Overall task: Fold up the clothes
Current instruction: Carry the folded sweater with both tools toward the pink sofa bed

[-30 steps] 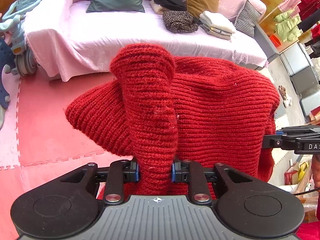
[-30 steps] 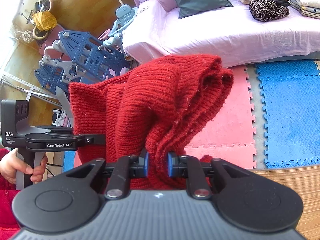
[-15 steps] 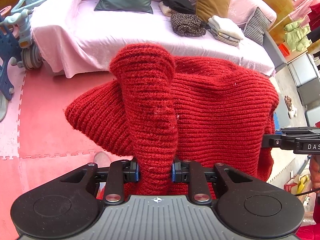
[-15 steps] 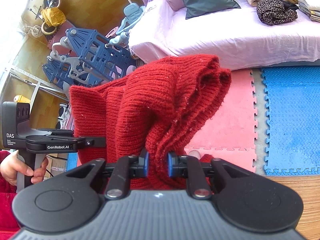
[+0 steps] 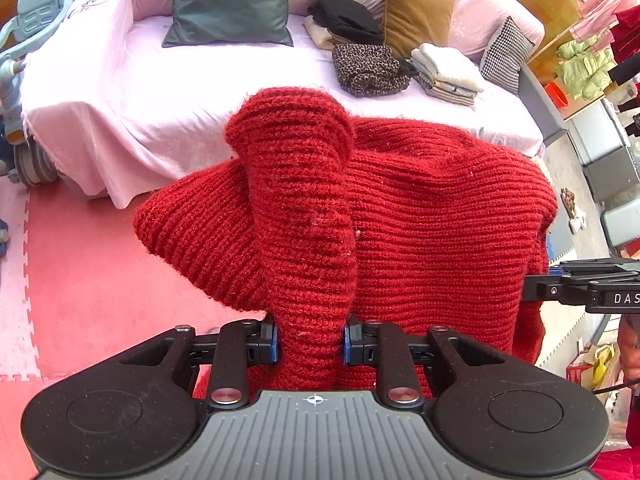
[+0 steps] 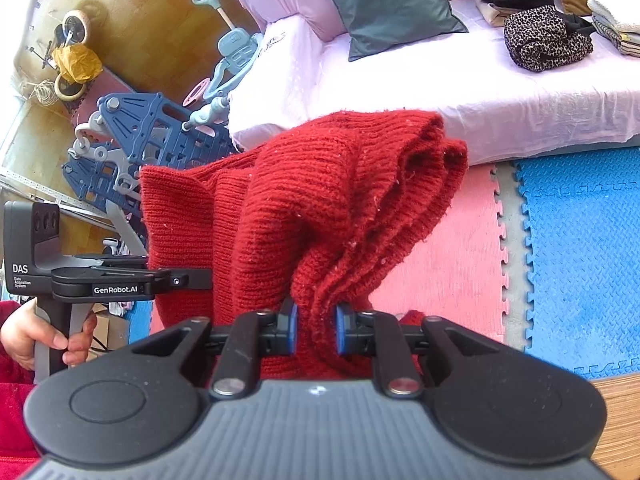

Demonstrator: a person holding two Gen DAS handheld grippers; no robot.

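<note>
A thick red knitted sweater (image 5: 420,216) hangs in the air, folded over itself and carried between both grippers above the foam floor mats. My left gripper (image 5: 310,340) is shut on a bunched fold of it, blue pads pressed into the knit. My right gripper (image 6: 316,330) is shut on several gathered layers of the same sweater (image 6: 320,208). In the left wrist view the right gripper (image 5: 584,294) reaches in from the right edge. The right wrist view shows the left gripper (image 6: 104,280) at the left, held by a hand (image 6: 36,336).
A sofa under a pink cover (image 5: 132,96) lies ahead, with a teal cushion (image 5: 232,0), folded black clothes (image 5: 344,16), a leopard-print bundle (image 5: 368,68) and a folded white stack (image 5: 448,72). Pink (image 5: 88,272) and blue (image 6: 584,248) foam mats cover the floor. Blue plastic toys (image 6: 132,136) stand left.
Both grippers have carried the sweater toward the sofa, which now looks closer and larger. Their hold on the sweater has not altered.
</note>
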